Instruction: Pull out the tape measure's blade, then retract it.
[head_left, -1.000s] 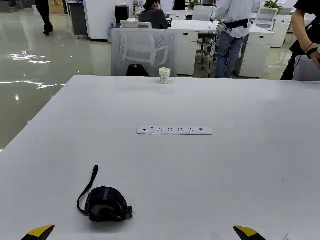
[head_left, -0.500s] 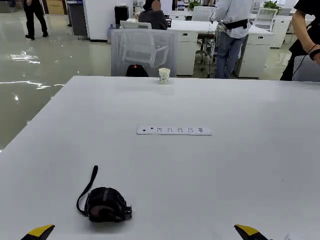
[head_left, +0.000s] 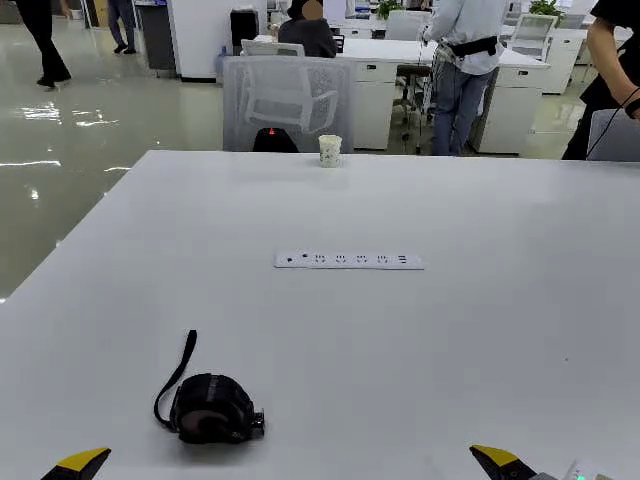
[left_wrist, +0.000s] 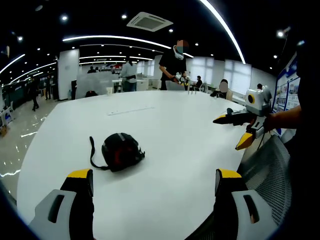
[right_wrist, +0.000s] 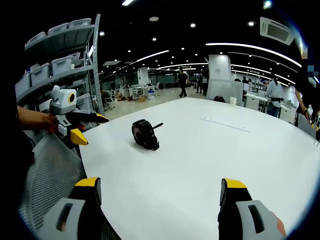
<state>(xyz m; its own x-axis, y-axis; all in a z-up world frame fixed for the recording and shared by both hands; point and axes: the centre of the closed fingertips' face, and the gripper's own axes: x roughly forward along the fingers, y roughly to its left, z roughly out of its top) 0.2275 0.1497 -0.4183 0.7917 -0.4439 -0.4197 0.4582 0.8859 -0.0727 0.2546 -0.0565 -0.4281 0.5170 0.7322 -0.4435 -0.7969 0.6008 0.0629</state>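
Nothing much to call here. The tape measure (head_left: 212, 408) sits exactly where it sat a second ago, flat on the white desk (head_left: 450, 330), with its black strap (head_left: 178, 375) trailing away from the grippers. No blade shows outside the case, so by my reading the pull has not begun.

The left gripper (left_wrist: 153, 176) has its jaws spread wide and nothing between them. The tape measure lies ahead of it, apart from both jaws and a little toward its left jaw. The right gripper (right_wrist: 160, 183) is just as wide and just as empty. From there the case sits further ahead and off to the left, closer to the left gripper than to this one. In the head view the yellow tips have barely shifted at the near edge of the desk, so both grippers are still waiting.

Only the background has changed: people walking across the shiny floor beyond the desk have moved on.

Out past the tape measure, well beyond either gripper, a white power strip (head_left: 348, 261) lies flat. Further still, a paper cup (head_left: 329, 150) stands at the far edge, with a mesh chair (head_left: 285, 100) behind it. None of these lies between a gripper and the case, so the approach looks open from both sides.
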